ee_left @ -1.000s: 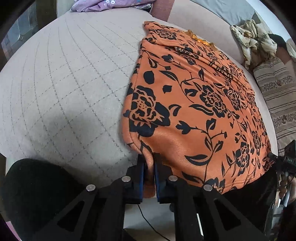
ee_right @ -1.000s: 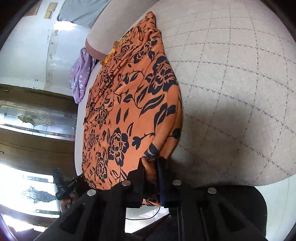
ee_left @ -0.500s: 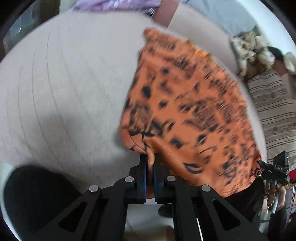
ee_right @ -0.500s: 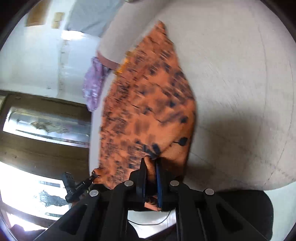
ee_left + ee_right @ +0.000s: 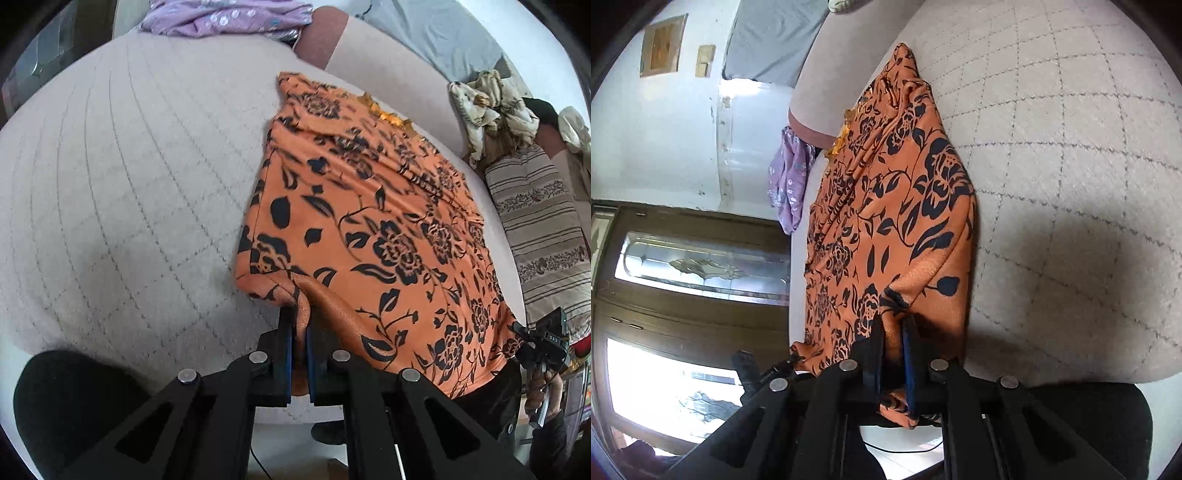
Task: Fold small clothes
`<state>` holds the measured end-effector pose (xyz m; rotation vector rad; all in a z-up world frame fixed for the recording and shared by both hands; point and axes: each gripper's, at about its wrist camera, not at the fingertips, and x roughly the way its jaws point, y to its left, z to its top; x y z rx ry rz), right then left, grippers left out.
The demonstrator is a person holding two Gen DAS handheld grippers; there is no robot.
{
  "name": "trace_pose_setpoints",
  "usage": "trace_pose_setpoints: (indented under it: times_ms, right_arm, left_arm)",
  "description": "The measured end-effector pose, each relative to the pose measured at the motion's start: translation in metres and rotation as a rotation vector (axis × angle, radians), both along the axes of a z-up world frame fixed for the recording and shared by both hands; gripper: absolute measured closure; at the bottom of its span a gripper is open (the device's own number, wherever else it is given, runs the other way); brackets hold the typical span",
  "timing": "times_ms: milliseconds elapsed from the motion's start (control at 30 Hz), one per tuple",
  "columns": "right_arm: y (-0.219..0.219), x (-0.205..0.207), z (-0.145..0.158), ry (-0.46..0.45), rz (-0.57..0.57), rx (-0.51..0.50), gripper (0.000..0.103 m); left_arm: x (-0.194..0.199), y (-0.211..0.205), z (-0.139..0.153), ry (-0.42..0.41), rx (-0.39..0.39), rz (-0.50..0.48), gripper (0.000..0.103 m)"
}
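An orange garment with black flowers (image 5: 369, 221) lies spread on a quilted beige cushion (image 5: 129, 184). My left gripper (image 5: 300, 328) is shut on the garment's near left corner, lifted slightly off the cushion. My right gripper (image 5: 893, 332) is shut on the near right corner of the same garment (image 5: 894, 206), which stretches away from the fingers. The right gripper also shows at the far right of the left wrist view (image 5: 543, 343), and the left one at the lower left of the right wrist view (image 5: 753, 369).
A purple flowered cloth (image 5: 221, 14) lies at the cushion's far edge and shows in the right wrist view (image 5: 788, 177) too. A crumpled cream cloth (image 5: 487, 107) and a striped pillow (image 5: 543, 240) sit at the right. The cushion's front edge is just below the grippers.
Both grippers have lifted the garment's near edge and carried it forward over the cushion. The near corners now bunch up at the fingers.
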<state>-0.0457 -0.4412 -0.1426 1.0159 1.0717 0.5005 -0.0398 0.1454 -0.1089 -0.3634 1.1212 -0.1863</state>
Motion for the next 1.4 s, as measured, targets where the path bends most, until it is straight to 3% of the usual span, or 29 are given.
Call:
trace_pose_setpoints:
  times_ms: [367, 467, 600, 667, 733, 767, 800, 833, 900, 967, 1067, 1133, 1200, 1300, 1400]
  right_arm:
    - [0.002, 0.012, 0.001, -0.011, -0.009, 0.096, 0.094]
    - [0.003, 0.039, 0.016, -0.049, 0.002, 0.12, 0.094]
    - [-0.008, 0.126, 0.073, -0.227, -0.04, 0.145, 0.094]
    - [-0.022, 0.172, 0.1, -0.321, -0.128, 0.133, 0.094]
    - [-0.036, 0.225, 0.102, -0.308, -0.271, 0.072, 0.089]
    - [-0.035, 0.24, 0.097, -0.279, -0.275, 0.021, 0.073]
    - [-0.026, 0.265, 0.084, -0.221, -0.221, -0.058, 0.037]
    - [-0.02, 0.275, 0.068, -0.146, -0.217, -0.158, 0.03]
    - [-0.016, 0.265, 0.048, -0.104, -0.258, -0.188, 0.03]
    - [-0.01, 0.24, 0.038, -0.105, -0.255, -0.163, 0.03]
    - [0.005, 0.19, 0.042, -0.148, -0.201, -0.267, 0.03]
    - [0.009, 0.16, 0.044, -0.156, -0.2, -0.301, 0.03]
    - [0.008, 0.14, 0.035, -0.107, -0.222, -0.273, 0.028]
    - [0.015, 0.128, 0.018, -0.056, -0.205, -0.233, 0.028]
    - [0.012, 0.138, 0.015, -0.034, -0.278, -0.239, 0.028]
  left_arm:
    - [0.028, -0.006, 0.004, 0.019, -0.004, -0.05, 0.097]
    - [0.069, -0.005, 0.043, -0.079, -0.024, -0.075, 0.097]
    - [0.156, -0.004, 0.112, -0.293, -0.047, -0.065, 0.097]
    - [0.206, -0.01, 0.122, -0.335, -0.016, -0.054, 0.095]
    - [0.258, -0.016, 0.103, -0.27, 0.054, -0.012, 0.075]
    - [0.276, -0.015, 0.087, -0.223, 0.083, 0.036, 0.038]
    - [0.297, -0.013, 0.063, -0.143, 0.091, 0.06, 0.017]
    - [0.304, -0.011, 0.048, -0.105, 0.091, 0.059, 0.018]
    - [0.299, 0.002, 0.027, -0.063, 0.11, 0.11, 0.018]
    - [0.281, 0.015, 0.026, -0.099, 0.085, 0.135, 0.018]
    - [0.234, 0.035, 0.035, -0.18, 0.076, 0.183, 0.017]
    - [0.2, 0.041, 0.034, -0.184, 0.033, 0.199, 0.017]
    - [0.168, 0.031, 0.024, -0.166, -0.037, 0.17, 0.017]
    - [0.156, 0.008, 0.01, -0.139, -0.062, 0.138, 0.017]
    - [0.168, 0.004, 0.001, -0.102, -0.052, 0.157, 0.017]
